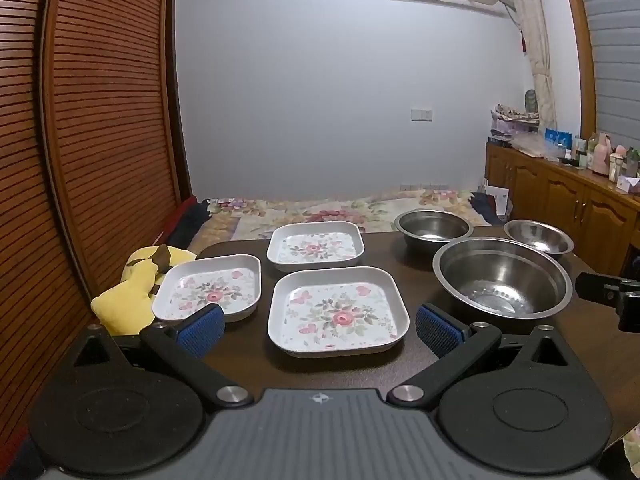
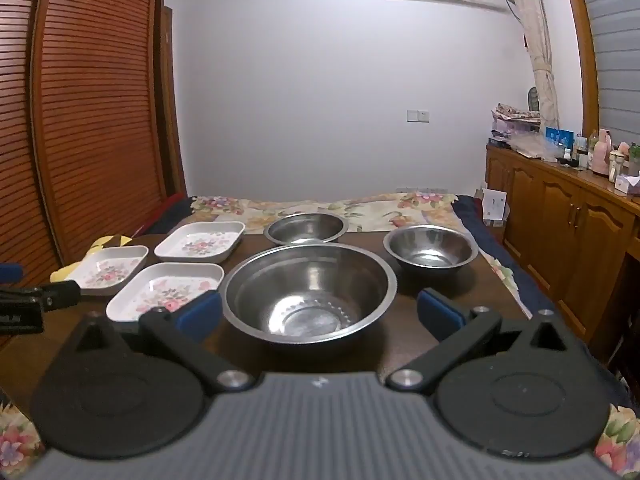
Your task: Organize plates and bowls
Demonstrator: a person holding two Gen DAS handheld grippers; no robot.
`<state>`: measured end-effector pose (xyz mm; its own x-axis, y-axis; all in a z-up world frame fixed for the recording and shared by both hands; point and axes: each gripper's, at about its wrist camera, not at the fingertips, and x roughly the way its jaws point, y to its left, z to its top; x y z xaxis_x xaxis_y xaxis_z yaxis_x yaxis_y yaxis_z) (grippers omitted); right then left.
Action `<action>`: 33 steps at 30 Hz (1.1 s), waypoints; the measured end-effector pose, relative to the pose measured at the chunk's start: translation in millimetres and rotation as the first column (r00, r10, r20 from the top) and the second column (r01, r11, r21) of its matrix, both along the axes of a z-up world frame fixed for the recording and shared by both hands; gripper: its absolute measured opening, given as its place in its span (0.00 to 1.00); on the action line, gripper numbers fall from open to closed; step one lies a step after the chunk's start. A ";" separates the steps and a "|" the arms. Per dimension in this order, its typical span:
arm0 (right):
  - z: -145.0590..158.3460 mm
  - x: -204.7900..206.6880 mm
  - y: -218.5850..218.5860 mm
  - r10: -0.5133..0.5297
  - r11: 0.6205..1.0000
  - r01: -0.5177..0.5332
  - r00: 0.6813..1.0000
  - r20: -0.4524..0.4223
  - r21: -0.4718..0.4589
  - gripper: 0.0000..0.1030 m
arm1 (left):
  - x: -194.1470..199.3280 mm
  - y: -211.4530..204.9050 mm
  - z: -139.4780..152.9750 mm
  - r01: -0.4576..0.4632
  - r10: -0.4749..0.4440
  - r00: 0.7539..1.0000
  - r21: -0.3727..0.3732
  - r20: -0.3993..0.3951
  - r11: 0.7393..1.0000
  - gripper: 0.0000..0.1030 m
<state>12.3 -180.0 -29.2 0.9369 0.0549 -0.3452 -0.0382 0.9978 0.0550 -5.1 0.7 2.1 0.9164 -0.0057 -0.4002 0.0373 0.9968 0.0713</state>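
Three square floral plates lie on the dark table (image 1: 248, 360): a near one (image 1: 338, 312), a left one (image 1: 210, 288) and a far one (image 1: 316, 246). To their right stand a large steel bowl (image 1: 502, 276), a far bowl (image 1: 434, 228) and a small bowl (image 1: 538, 236). My left gripper (image 1: 320, 330) is open, its blue pads flanking the near plate without touching it. My right gripper (image 2: 320, 314) is open too, with the large bowl (image 2: 310, 290) between its fingers, untouched. The other bowls (image 2: 306, 228) (image 2: 430, 246) sit behind it.
A yellow plush toy (image 1: 136, 284) lies at the table's left edge. A bed with a floral cover (image 1: 320, 208) runs behind the table. A wooden cabinet (image 2: 568, 240) crowded with bottles lines the right wall, and louvred wooden doors (image 1: 100, 120) stand on the left.
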 end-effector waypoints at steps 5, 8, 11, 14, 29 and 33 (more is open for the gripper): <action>-0.1 -0.6 -0.4 0.002 1.000 -0.002 1.000 -0.001 0.003 1.00 | -2.3 -0.2 3.4 0.006 -0.006 1.000 -0.001 0.007 1.000 1.00; 0.0 -0.7 -0.8 0.002 1.000 -0.002 1.000 0.000 0.006 1.00 | -2.1 -0.7 4.0 0.009 -0.009 1.000 0.000 0.010 1.000 1.00; -0.3 -1.2 -2.1 0.003 1.000 -0.003 1.000 -0.002 0.009 1.00 | -2.9 -0.4 4.5 0.010 -0.010 1.000 0.000 0.012 1.000 1.00; -1.1 -0.8 -2.3 -0.001 1.000 0.001 1.000 -0.002 0.006 1.00 | -3.1 -0.3 4.9 0.011 -0.011 1.000 -0.001 0.012 1.000 1.00; -3.1 -0.9 -2.1 -0.002 1.000 0.002 1.000 -0.002 0.010 1.00 | -6.7 -1.6 7.6 0.016 -0.016 1.000 0.002 0.017 1.000 1.00; -3.0 -0.8 -2.1 -0.001 1.000 0.001 1.000 -0.003 0.010 1.00 | -6.5 -1.4 7.4 0.016 -0.016 1.000 0.002 0.017 1.000 1.00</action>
